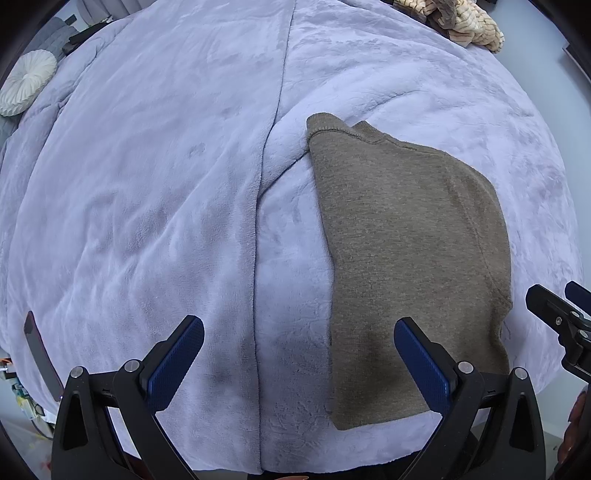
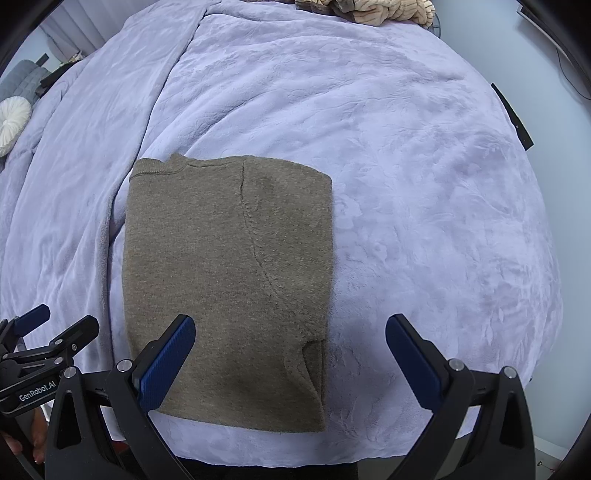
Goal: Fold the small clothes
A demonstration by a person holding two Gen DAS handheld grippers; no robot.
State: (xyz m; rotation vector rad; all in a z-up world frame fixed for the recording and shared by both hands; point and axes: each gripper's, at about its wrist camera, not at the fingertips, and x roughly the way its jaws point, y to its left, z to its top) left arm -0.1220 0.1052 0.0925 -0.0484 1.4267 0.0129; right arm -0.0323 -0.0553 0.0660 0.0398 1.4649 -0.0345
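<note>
Right wrist view alone shows the folded brown garment [image 2: 229, 280] whole — both grippers' jaws spread, empty.

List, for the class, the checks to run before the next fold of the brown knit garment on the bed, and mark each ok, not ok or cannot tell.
1. Left gripper open and holding nothing: ok.
2. Right gripper open and holding nothing: ok.
3. Brown knit garment lies flat in a rough rectangle: ok.
4. Garment fully on the lilac blanket, short of the near edge: ok.
5. Layers underneath lie even: cannot tell.
6. Beige clothes pile far from the working spot: ok.
</note>
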